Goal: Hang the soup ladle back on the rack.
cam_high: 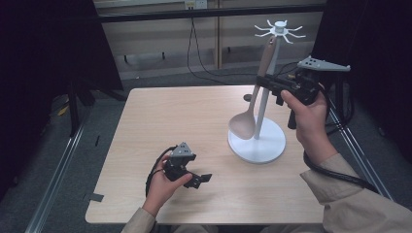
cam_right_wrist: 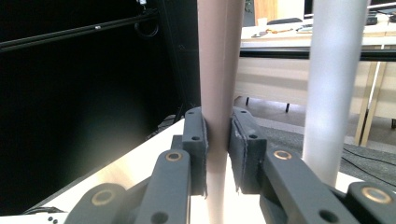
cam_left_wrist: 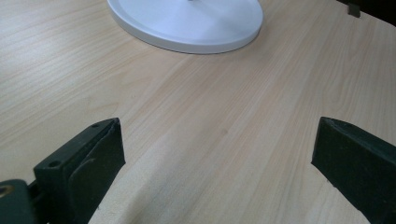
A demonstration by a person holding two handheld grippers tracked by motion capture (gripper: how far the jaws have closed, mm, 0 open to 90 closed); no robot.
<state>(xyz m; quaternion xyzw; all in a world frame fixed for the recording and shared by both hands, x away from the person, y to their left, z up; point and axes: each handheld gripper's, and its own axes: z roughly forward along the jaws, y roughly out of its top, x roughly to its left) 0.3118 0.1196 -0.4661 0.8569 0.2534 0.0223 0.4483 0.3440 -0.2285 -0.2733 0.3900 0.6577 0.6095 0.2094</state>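
Note:
A pale pink-beige spoon (cam_high: 245, 121) hangs bowl-down beside the white stand (cam_high: 265, 143), its handle top up by the hook ring (cam_high: 279, 30). My right gripper (cam_high: 265, 83) is shut on the spoon's handle (cam_right_wrist: 217, 70), high above the table, with the stand's pole (cam_right_wrist: 334, 79) just to the side of it. Both pads (cam_right_wrist: 198, 140) press the handle from either side. My left gripper (cam_high: 204, 179) rests low near the table's front, jaws wide open with bare wood between them; the stand's round base (cam_left_wrist: 187, 21) lies ahead of it.
The wooden table (cam_high: 184, 116) carries the stand on its right half. Black cables trail from both grippers. Dark curtains stand left and right, and desks with a wall sit behind the table.

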